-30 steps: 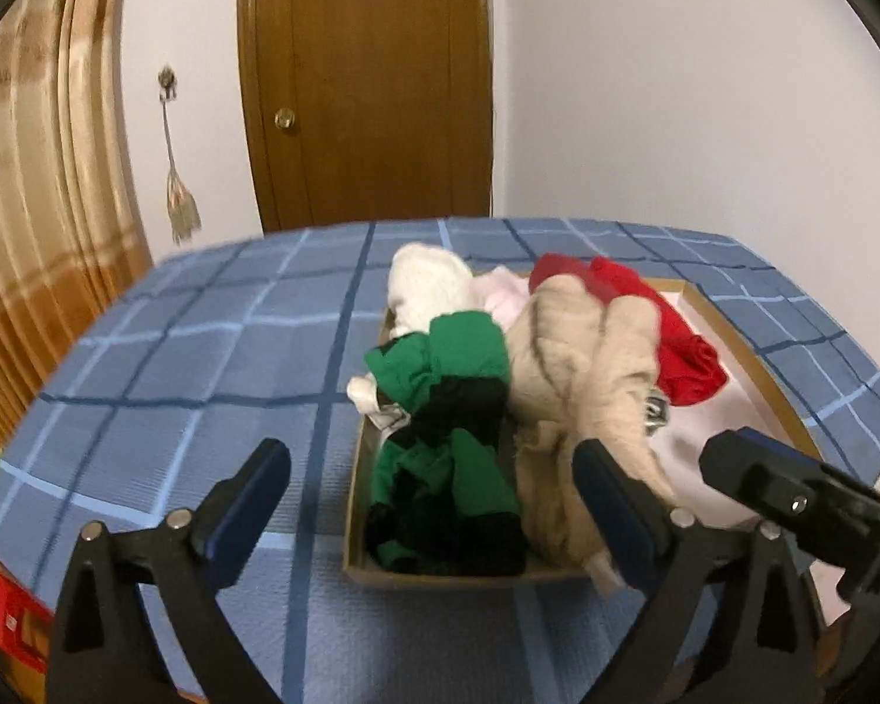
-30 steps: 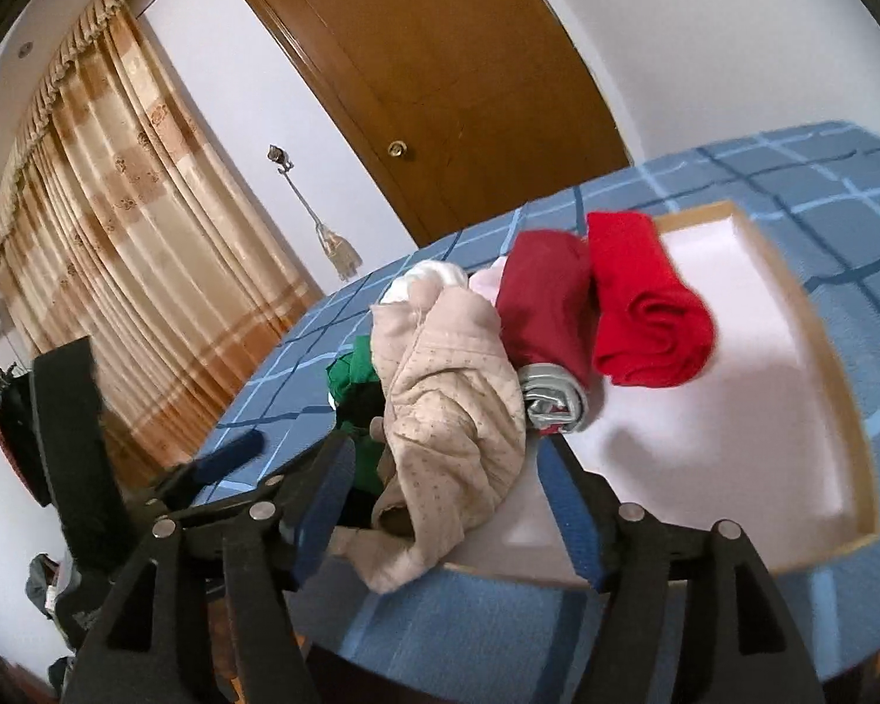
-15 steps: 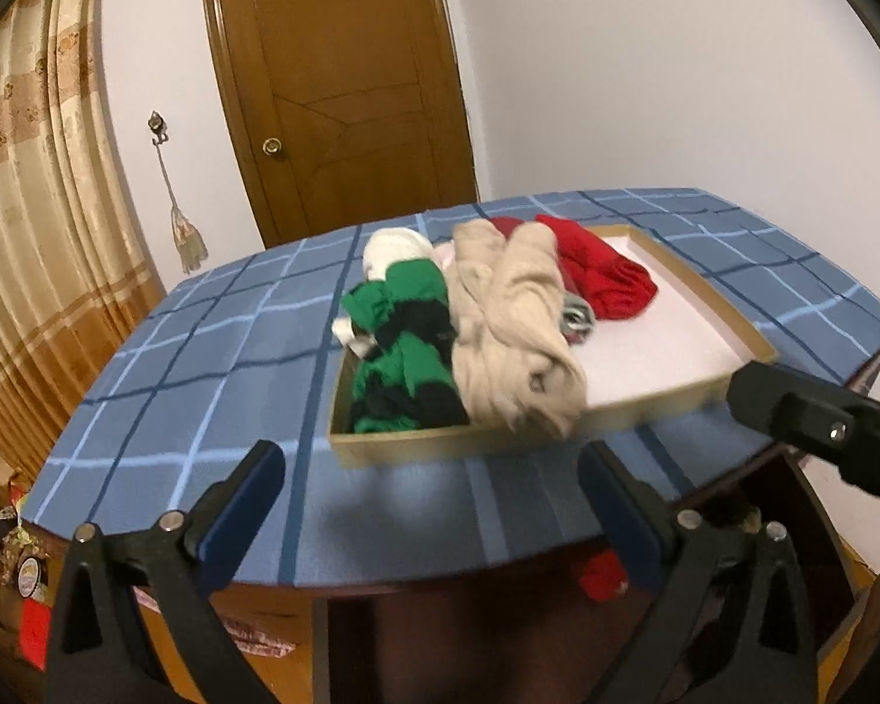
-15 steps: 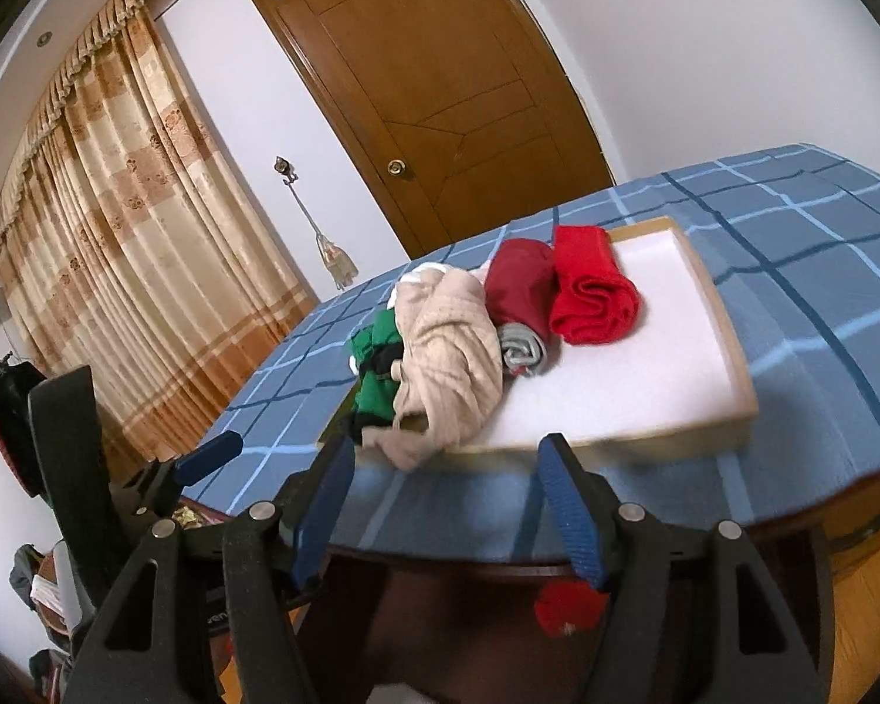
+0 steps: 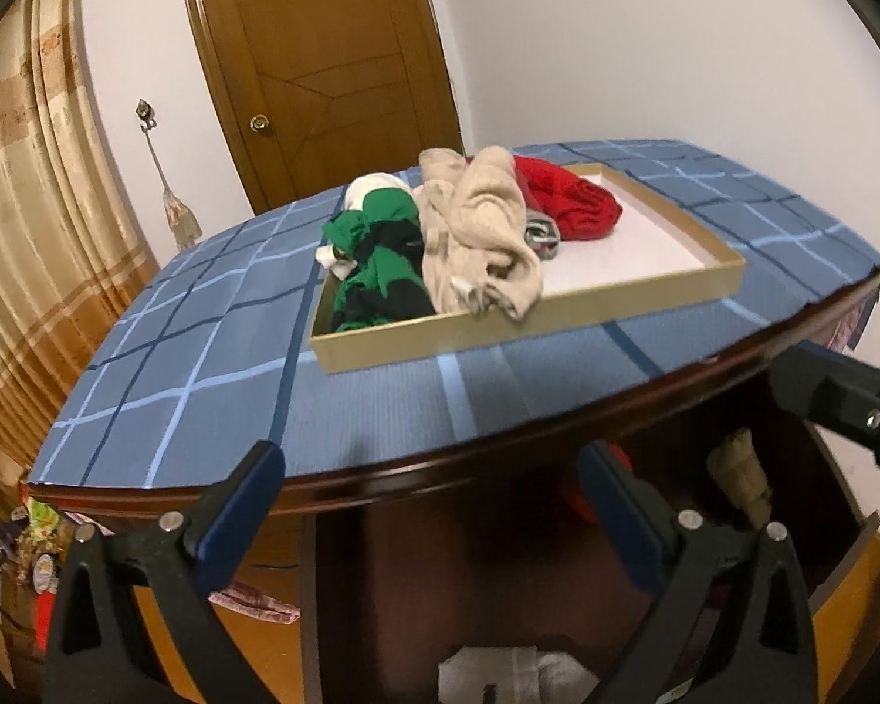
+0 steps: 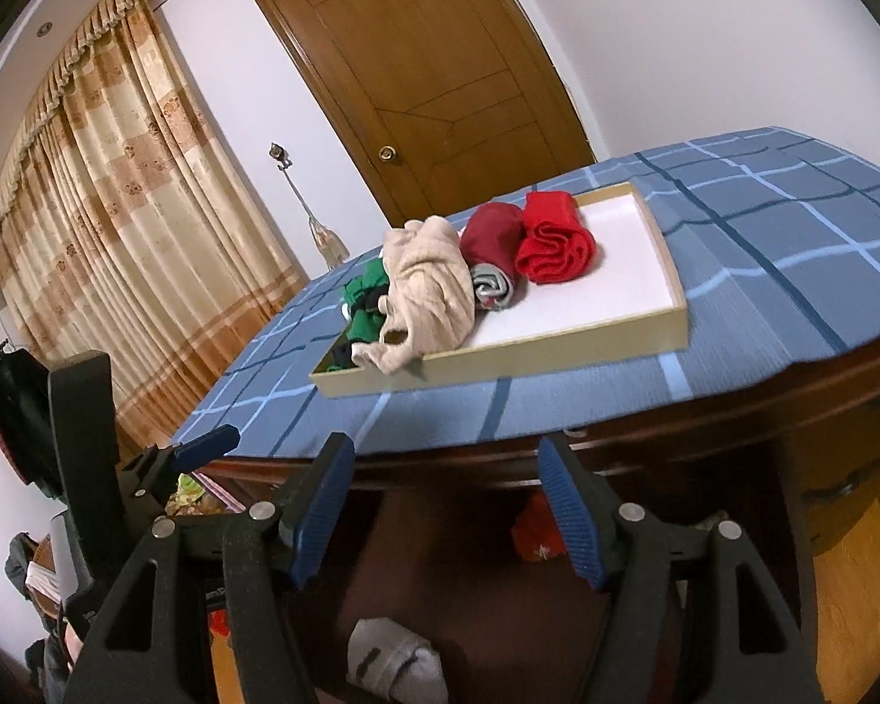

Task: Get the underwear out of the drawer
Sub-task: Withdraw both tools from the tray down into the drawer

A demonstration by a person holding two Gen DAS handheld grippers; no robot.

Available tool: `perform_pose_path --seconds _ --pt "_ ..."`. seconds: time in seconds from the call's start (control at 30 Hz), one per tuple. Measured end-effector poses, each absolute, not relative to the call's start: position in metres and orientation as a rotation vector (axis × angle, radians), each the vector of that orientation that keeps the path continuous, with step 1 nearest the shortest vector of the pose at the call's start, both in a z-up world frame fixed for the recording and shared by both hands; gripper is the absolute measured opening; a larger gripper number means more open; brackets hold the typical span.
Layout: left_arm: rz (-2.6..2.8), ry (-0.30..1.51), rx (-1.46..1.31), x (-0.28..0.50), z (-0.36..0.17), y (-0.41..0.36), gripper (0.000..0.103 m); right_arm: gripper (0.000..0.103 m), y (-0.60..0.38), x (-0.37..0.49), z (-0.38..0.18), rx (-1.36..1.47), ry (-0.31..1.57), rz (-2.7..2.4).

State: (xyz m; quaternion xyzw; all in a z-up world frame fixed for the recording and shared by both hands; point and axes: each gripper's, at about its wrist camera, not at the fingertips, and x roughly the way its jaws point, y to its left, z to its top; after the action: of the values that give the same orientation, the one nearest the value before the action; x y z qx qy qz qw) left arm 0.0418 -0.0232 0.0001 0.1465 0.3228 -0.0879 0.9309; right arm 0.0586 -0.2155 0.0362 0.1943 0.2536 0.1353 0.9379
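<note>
A shallow gold-walled tray on the blue checked tablecloth holds rolled garments: a beige one, a green and black one, a dark red roll and a bright red roll. My left gripper stands open and empty, below and in front of the table edge. My right gripper is likewise open and empty there. In the dark space under the table lie a red item, a beige item and a grey-white sock.
The table's dark wooden rim runs just beyond both grippers. A brown door and a beige curtain stand behind the table. Clutter lies on the floor at the left. A drawer handle shows at the right.
Both grippers have drawn back from the tray and sunk a little, so the table edge and the dark space beneath it have come into view. Both stayed open and empty.
</note>
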Motion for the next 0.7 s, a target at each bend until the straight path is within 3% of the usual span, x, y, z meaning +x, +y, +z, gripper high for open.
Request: perform_pose_path --seconds 0.4,0.7 --pt "-0.179 0.685 0.335 0.015 -0.015 -0.022 0.102 0.067 -0.217 0.029 0.033 0.387 0.511 0.269" --pt "-0.287 0.869 0.27 0.012 -0.037 0.005 0.102 0.067 -0.222 0.008 0.022 0.366 0.541 0.245"
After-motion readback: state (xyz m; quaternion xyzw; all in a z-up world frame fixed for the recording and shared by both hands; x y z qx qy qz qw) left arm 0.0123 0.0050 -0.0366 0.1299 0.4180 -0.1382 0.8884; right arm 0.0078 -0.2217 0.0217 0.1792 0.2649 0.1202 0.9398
